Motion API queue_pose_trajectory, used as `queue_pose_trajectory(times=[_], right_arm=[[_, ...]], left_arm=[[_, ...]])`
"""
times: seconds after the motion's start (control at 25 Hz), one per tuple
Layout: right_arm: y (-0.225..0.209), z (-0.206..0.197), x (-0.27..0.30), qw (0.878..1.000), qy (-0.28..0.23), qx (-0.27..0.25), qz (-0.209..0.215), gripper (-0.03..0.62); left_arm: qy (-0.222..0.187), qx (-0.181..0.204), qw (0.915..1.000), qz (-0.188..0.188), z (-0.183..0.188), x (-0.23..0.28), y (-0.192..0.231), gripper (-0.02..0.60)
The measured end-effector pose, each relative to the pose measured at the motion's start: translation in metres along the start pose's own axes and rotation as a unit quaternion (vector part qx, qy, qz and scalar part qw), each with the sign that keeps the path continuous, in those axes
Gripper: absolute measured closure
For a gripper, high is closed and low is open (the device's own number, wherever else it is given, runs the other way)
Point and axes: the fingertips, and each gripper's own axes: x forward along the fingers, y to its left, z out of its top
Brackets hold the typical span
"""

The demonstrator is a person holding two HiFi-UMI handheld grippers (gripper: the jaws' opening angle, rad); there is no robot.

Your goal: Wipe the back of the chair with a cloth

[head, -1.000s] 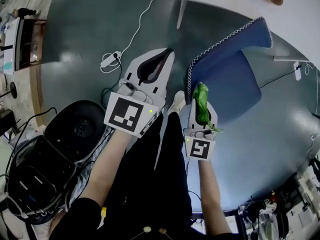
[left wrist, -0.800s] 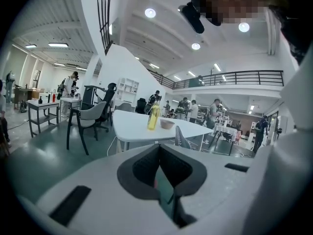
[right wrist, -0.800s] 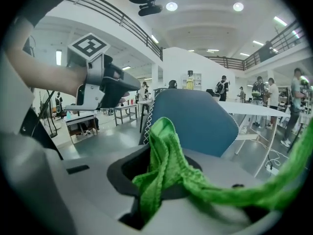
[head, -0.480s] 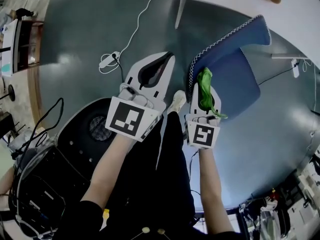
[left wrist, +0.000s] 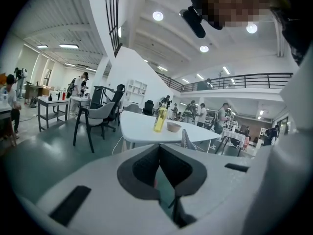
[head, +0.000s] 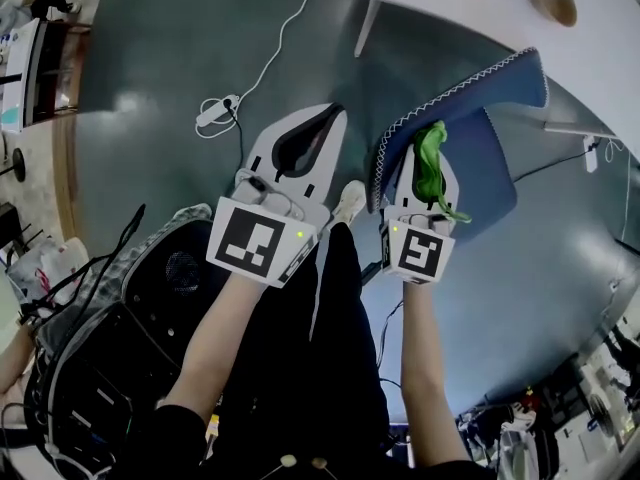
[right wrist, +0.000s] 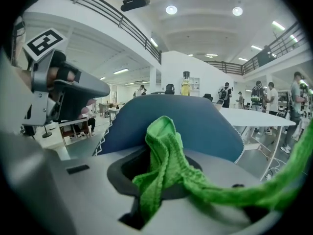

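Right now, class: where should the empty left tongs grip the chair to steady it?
Likely the chair's thin stitched edge, from the left: that rim suits a pinch and lies beside the left tongs; the right tongs hold the cloth.

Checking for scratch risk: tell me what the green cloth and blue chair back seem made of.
The green cloth looks like soft knitted textile, perhaps microfibre: ribbed texture, limp folds. The blue chair back looks smooth and matte; white zigzag stitching along its edge suggests a fabric or leatherette cover, not certain.
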Motion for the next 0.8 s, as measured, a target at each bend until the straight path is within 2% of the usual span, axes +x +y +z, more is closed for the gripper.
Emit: queue_pose_trajectory(times=[0.24,0.8], right_arm=[[0.01,0.008,0.017,1.0,-0.015,-0.008,0.01,0.548],[-0.062,0.018,0.048,0.999,-0.01,0.009,-0.036,0.548]], left_arm=[[0.008,0.001,0.9999,0.007,0.0,0.007,0.021,0.58],[0.013,0.003,0.9999,0.007,0.007,0.018,0.005,0.58]])
